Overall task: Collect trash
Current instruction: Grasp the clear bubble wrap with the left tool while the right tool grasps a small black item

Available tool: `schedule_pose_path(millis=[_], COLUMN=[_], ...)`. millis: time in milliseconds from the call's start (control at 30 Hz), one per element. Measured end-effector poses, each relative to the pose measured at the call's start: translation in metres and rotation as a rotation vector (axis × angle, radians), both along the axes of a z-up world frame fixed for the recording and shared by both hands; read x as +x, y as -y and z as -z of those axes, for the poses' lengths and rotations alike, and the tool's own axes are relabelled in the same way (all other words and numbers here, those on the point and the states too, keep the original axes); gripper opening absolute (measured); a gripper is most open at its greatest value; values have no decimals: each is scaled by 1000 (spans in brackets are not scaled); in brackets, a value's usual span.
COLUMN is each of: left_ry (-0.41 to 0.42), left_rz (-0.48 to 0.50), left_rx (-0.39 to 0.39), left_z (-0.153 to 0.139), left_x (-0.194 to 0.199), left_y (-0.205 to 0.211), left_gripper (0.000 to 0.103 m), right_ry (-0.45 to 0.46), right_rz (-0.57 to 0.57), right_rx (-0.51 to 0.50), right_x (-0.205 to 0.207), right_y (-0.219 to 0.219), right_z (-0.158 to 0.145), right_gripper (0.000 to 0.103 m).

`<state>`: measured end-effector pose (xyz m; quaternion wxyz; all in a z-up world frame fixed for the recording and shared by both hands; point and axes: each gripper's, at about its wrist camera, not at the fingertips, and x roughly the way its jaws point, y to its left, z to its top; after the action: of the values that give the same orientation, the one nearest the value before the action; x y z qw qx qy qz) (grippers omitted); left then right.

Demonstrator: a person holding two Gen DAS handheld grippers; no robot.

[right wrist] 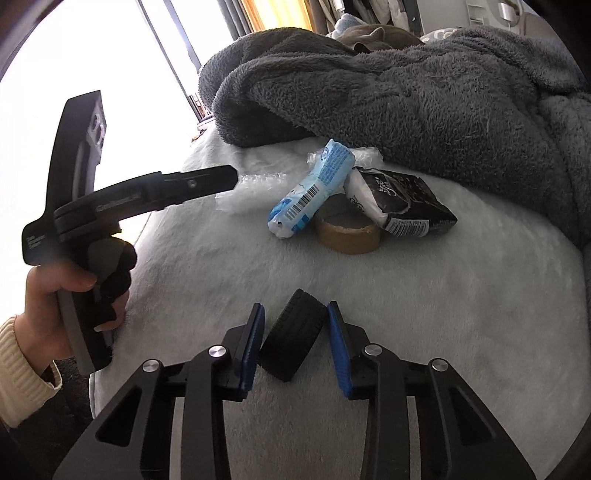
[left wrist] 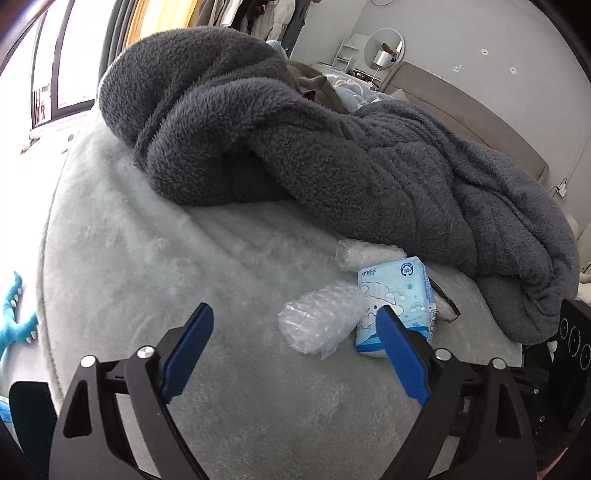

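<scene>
The right claw (right wrist: 295,314) is clenching on a black wheel (right wrist: 290,336) between its pads, while the released left claw (left wrist: 295,314) has a bubble-wrap roll (left wrist: 319,319) just ahead, axis crosswise

A pale fleece bed (left wrist: 147,258) carries a grey blanket (left wrist: 295,147); bright window (left wrist: 48,74) far left, round mirror (left wrist: 386,48) far right.

I am in a home bedroom: a bed (left wrist: 155,266) with a pale plush cover, a rumpled grey fleece blanket (left wrist: 295,140), a padded headboard (left wrist: 461,107), a round mirror (left wrist: 386,46) and hanging clothes (left wrist: 273,18) behind.
</scene>
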<state>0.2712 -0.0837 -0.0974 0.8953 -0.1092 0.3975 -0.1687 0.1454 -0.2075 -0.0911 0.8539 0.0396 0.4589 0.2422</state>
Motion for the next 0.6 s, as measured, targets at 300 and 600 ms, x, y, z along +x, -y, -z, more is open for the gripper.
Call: schedule_pose_path(millis=[300, 600], left_ry=[-31, -62], left_rz=[36, 68], left_rx=[-58, -51], left_z=[6, 12], left_x=[7, 10], left_y=[9, 19], left_gripper=[72, 46], right_ry=[24, 42], right_rz=[-11, -6], right_rx=[51, 63], right_x=[-5, -5], right_y=[9, 13], right_z=[-10, -19], right_gripper=[21, 21])
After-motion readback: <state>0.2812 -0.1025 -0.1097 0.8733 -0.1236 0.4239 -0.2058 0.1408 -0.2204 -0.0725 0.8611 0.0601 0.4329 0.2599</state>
